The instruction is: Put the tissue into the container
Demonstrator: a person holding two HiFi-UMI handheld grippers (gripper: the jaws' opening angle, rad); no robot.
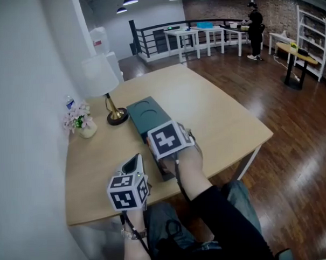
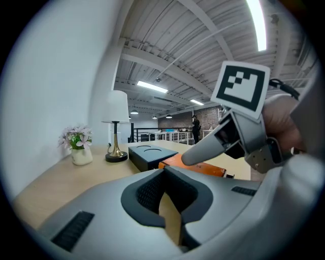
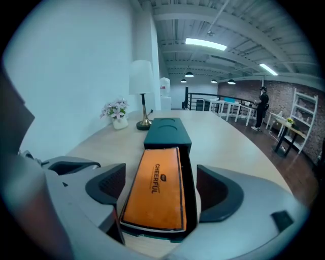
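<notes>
Going left to right, the flowers [image 1: 79, 118] and lamp [image 1: 102, 75] stand well clear. The left gripper [image 2: 165, 203] has its tongs pressed almost together on nothing. It hovers beside the container [image 3: 166, 129] rather than bracing it. The tissue [image 3: 155, 172], an orange pack, lies in the container's pulled-out tray [image 3: 189, 177]. The right gripper [image 3: 162, 188] is spread wide, 1 tong on each side of the pack, and neither appears to touch it.

With the sleeve unbraced, a push on the tray could slide the whole container. The pack also seems crowded against the tray's left wall and might snag at the sleeve's mouth.

Only the right gripper view shows how the pack lies, because the head view hides it under the marker cube.
</notes>
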